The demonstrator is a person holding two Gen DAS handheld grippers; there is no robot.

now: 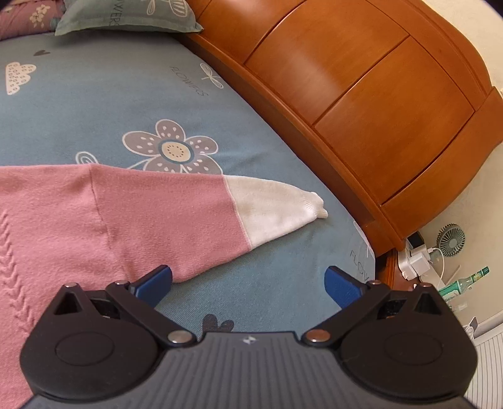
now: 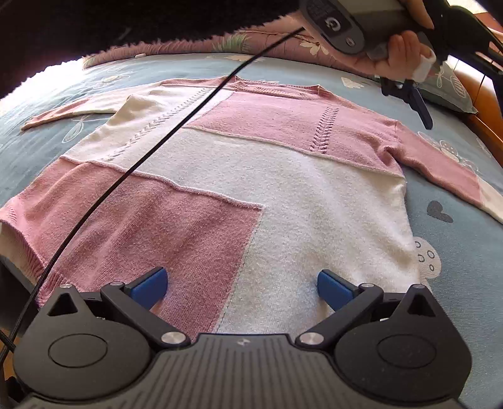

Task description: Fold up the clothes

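A pink and white knitted sweater (image 2: 239,176) lies spread flat on the bed, neckline at the far side, both sleeves stretched out. In the left wrist view its pink sleeve (image 1: 151,214) ends in a white cuff (image 1: 283,207) that points toward the headboard. My left gripper (image 1: 248,283) hovers open just above the bed beside that sleeve, its left pad near the sleeve's lower edge. My right gripper (image 2: 242,286) is open over the sweater's hem, nothing between its fingers. The left gripper (image 2: 415,100), held by a hand (image 2: 399,59), also shows at the top right of the right wrist view.
The bed has a blue sheet (image 1: 94,103) printed with flowers. A wooden headboard (image 1: 361,103) runs along the right. A pillow (image 1: 125,15) lies at the far end. A small fan (image 1: 451,240), a charger and a green bottle (image 1: 465,281) sit beyond the bed. A black cable (image 2: 157,141) crosses the sweater.
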